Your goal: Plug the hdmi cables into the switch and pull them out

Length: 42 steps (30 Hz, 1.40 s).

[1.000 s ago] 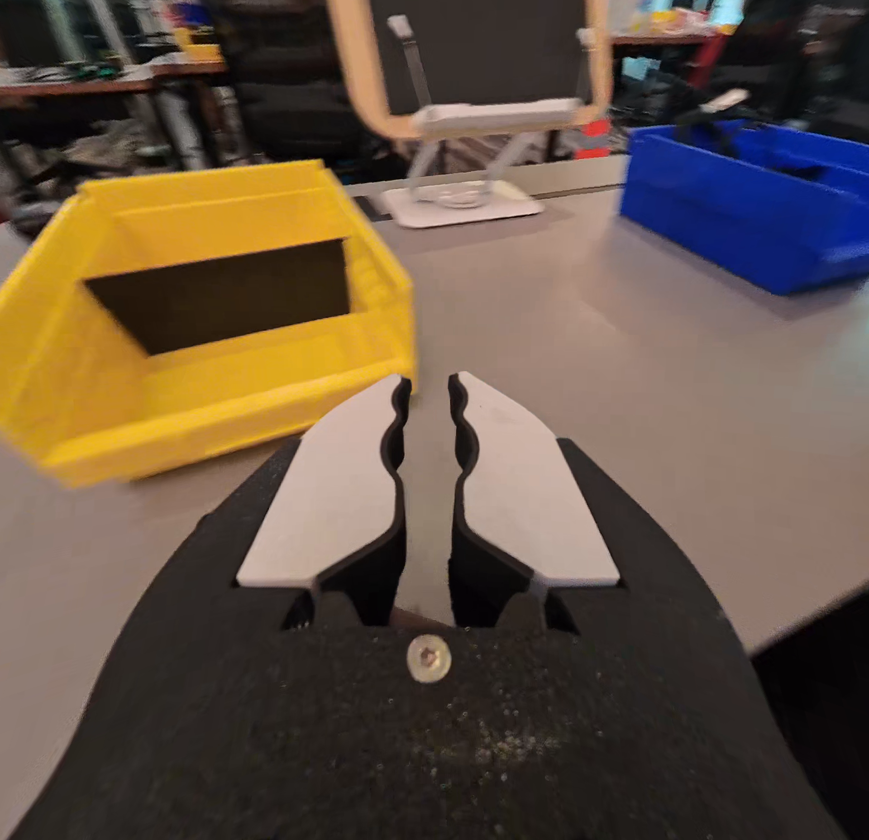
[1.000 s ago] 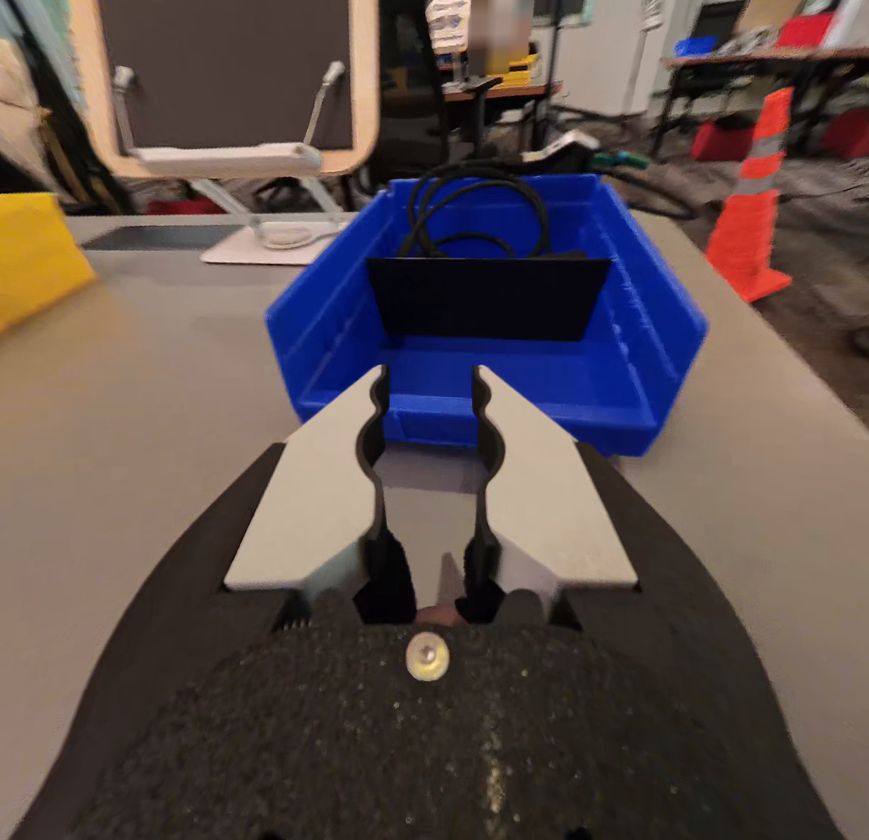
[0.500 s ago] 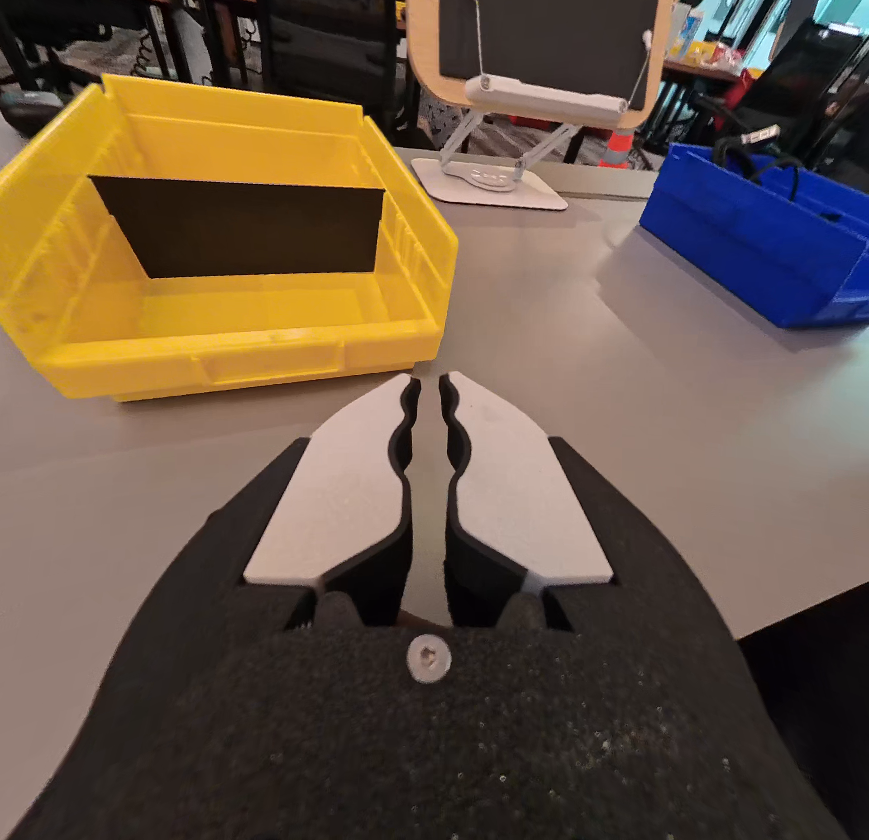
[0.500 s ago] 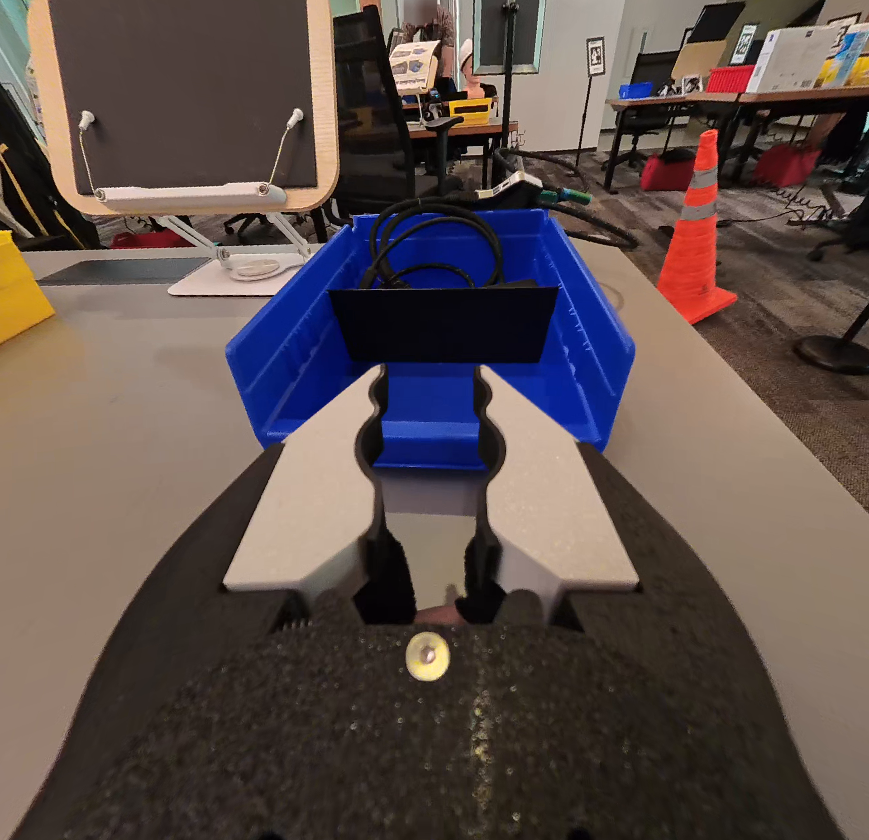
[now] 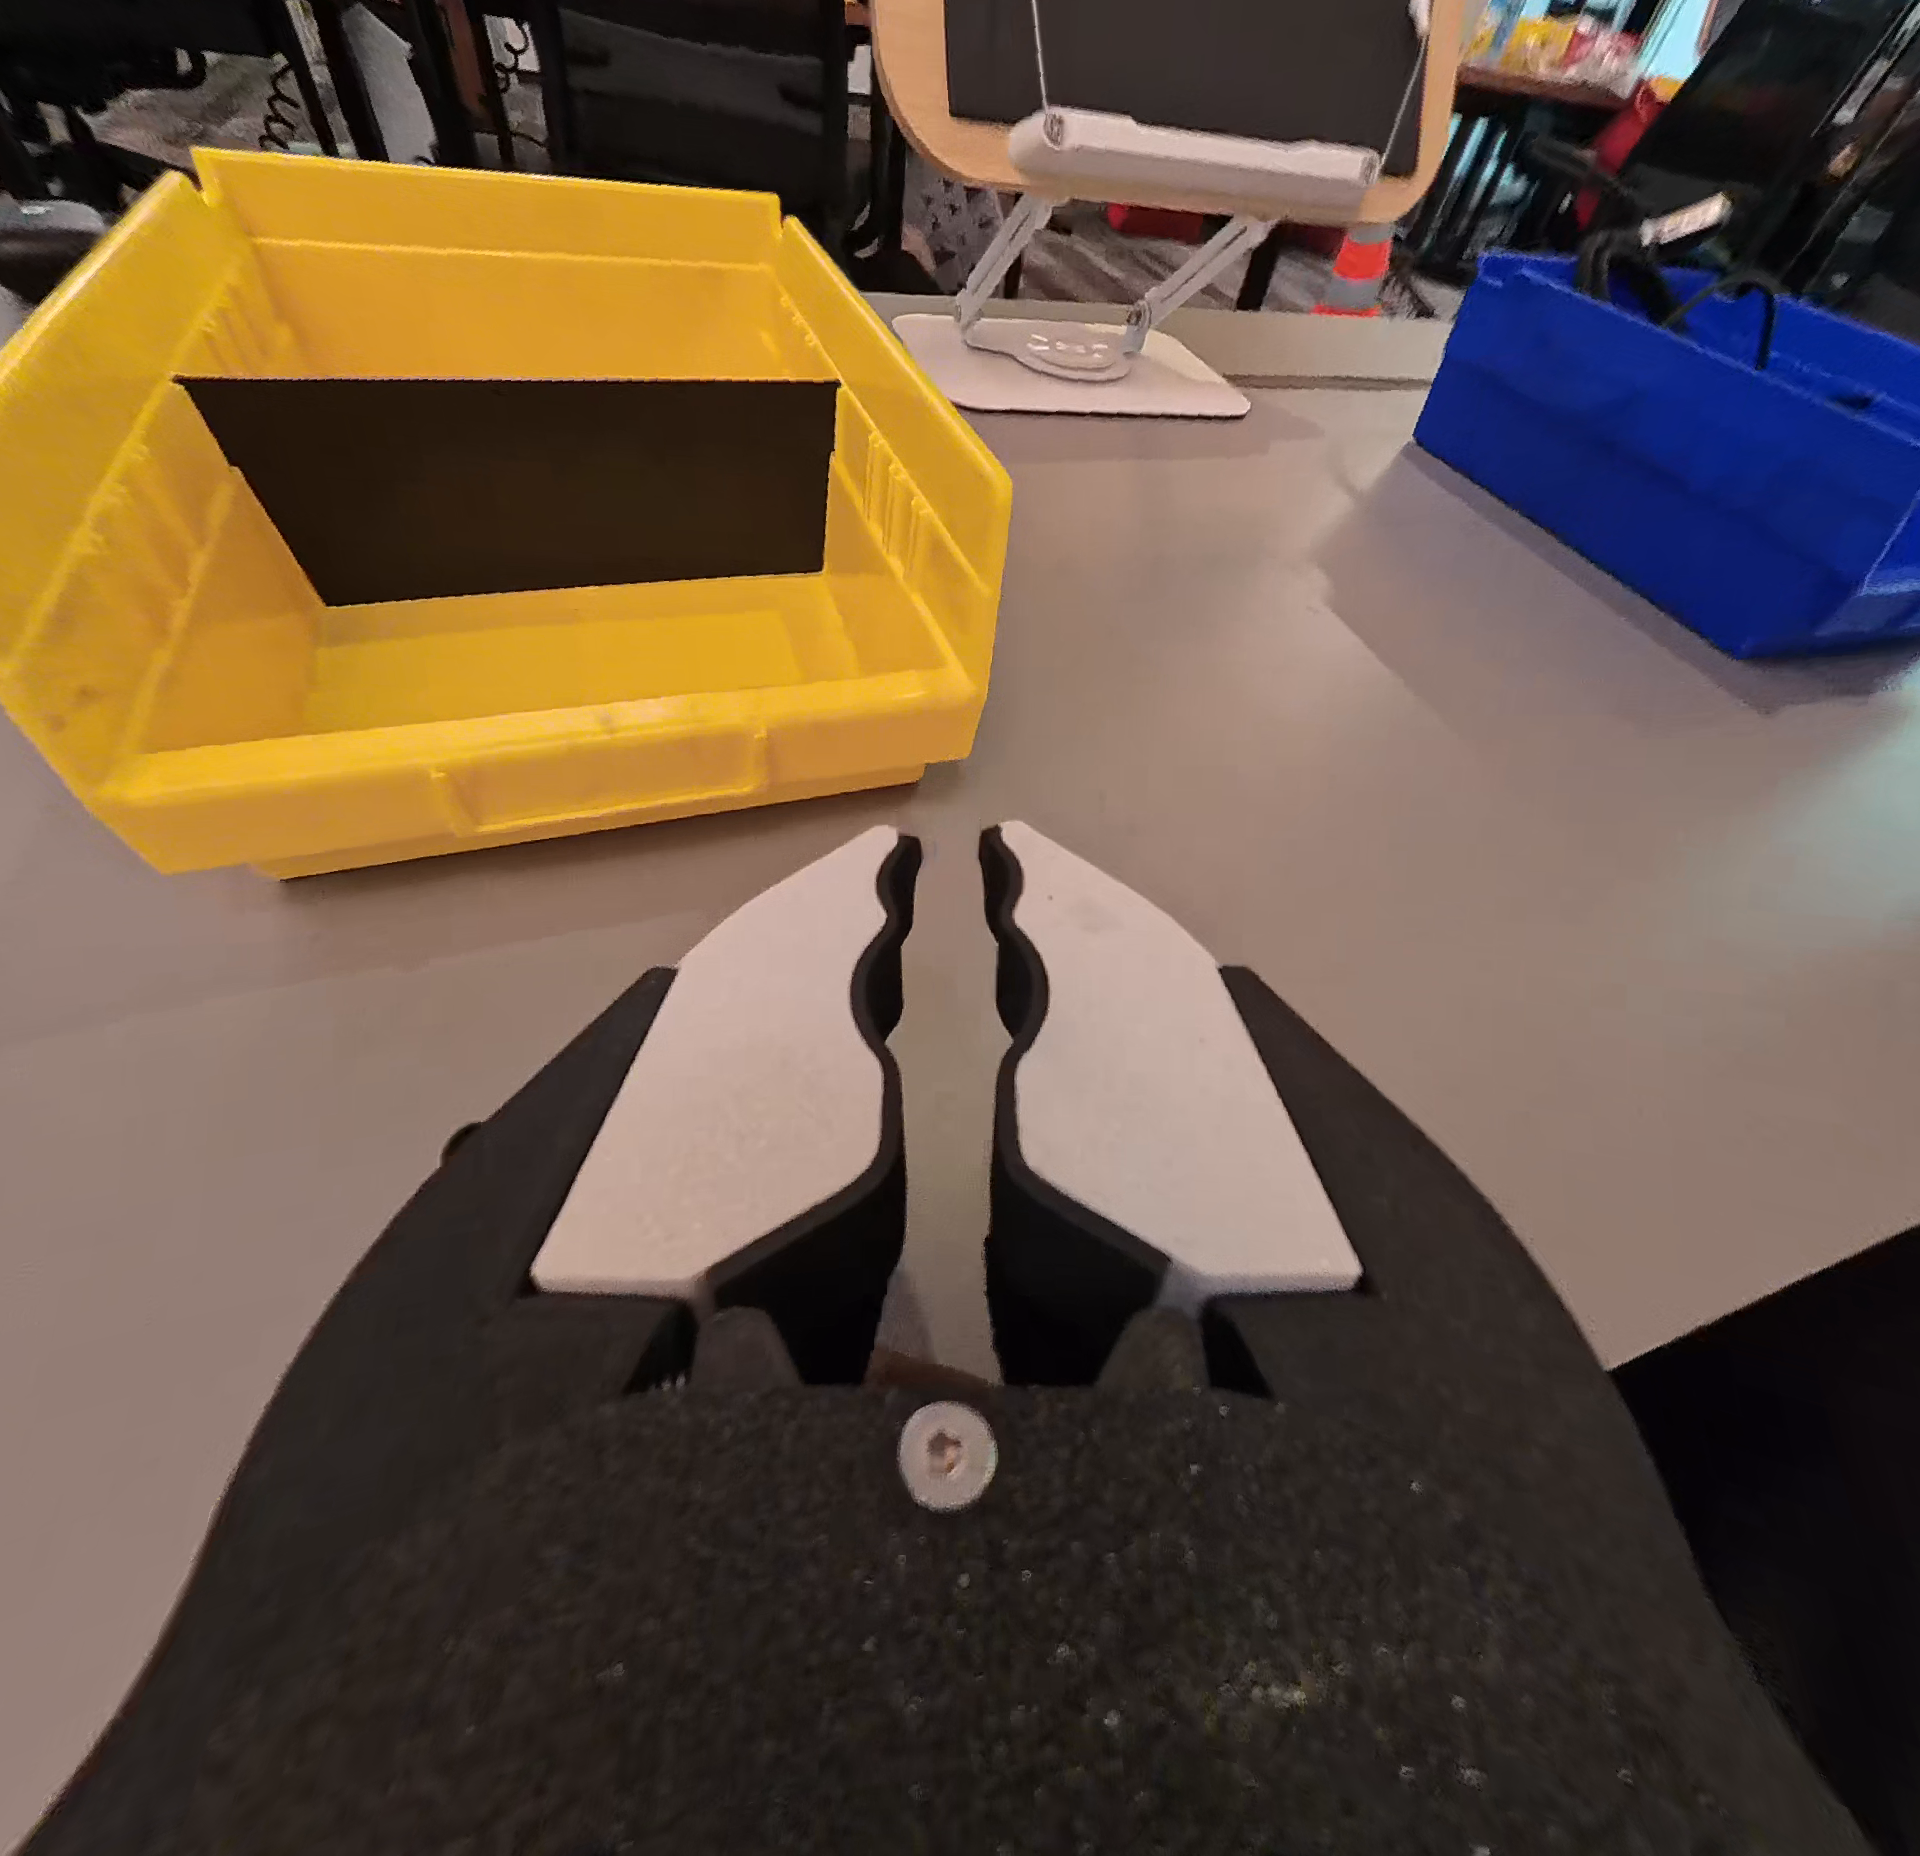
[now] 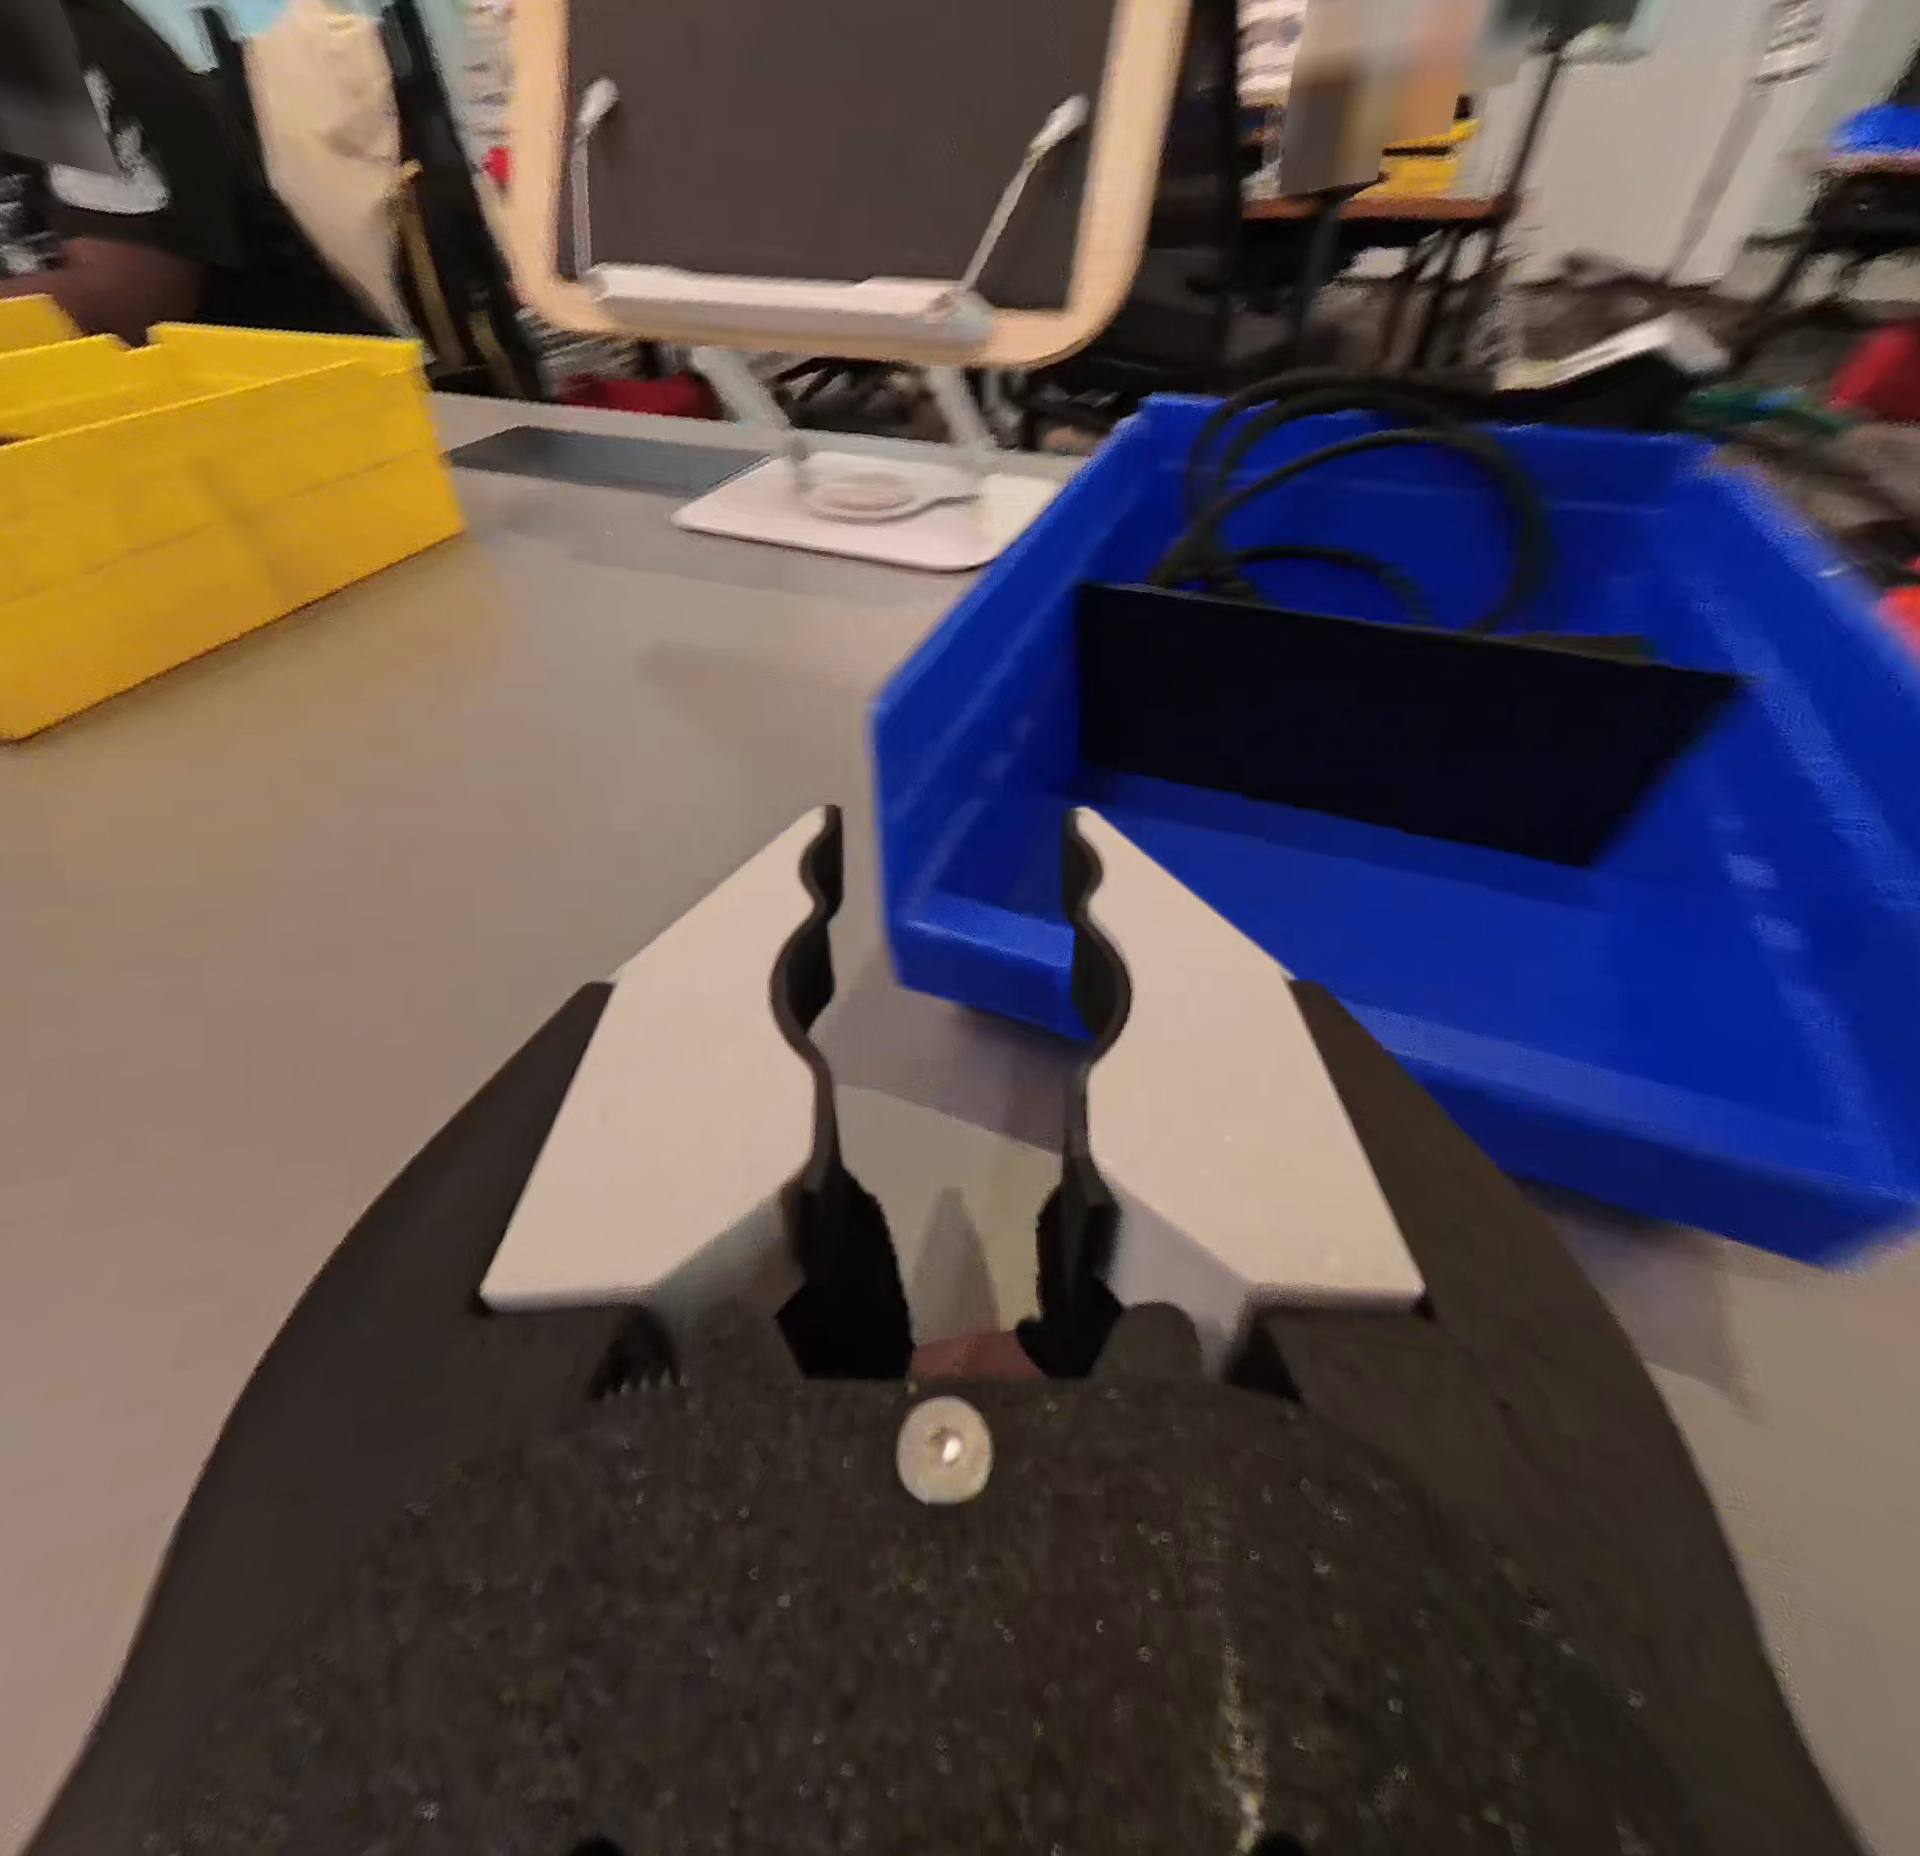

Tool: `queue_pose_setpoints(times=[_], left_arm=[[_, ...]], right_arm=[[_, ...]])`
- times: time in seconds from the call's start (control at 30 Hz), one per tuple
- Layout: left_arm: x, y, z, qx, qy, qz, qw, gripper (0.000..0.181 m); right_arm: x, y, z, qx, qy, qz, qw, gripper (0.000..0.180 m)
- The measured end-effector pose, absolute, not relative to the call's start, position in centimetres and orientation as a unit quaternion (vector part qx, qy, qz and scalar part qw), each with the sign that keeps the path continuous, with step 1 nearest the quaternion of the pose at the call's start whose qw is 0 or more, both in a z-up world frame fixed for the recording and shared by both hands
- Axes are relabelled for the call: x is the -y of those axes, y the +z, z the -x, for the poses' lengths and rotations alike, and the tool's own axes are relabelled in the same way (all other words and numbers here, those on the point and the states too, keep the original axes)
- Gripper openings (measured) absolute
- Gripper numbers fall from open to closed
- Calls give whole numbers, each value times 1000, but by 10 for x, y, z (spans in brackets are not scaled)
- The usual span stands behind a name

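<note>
Black cables (image 6: pixel 1382 518) coiled behind the divider in the blue bin (image 6: pixel 1455 1037); yellow bin (image 5: pixel 499 746) bare. Right tongs (image 6: pixel 951 850) apart, empty, just short of the blue bin. Left tongs (image 5: pixel 951 850) slightly apart, empty, over the bench (image 5: pixel 1351 819).

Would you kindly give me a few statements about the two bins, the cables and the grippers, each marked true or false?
1. Black cables lie in the blue bin, behind its black divider. True.
2. The front section of the yellow bin holds a switch. False: it holds nothing.
3. The right gripper grips a cable. False: it is open and holds nothing.
4. The left gripper holds nothing. True.
5. Both bins sit on the grey table. True.
</note>
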State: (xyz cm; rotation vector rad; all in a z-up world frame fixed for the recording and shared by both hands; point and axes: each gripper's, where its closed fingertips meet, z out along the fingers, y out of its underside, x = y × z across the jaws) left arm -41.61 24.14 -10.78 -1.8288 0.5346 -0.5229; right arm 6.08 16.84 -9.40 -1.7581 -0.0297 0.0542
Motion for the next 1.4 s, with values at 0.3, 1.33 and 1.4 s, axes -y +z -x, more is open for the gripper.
queue_pose_setpoints(times=[0.3,1.33,1.4], left_arm=[[-237,-109,426,-243,-142,765,579,35],[-221,-82,79,-350,-202,747,529,5],[-217,-72,116,-337,-192,747,540,5]], right_arm=[[-219,-101,-10,-22,70,783,617,65],[-110,-103,-82,-185,-143,786,572,4],[-111,-94,-49,-166,-126,782,587,4]])
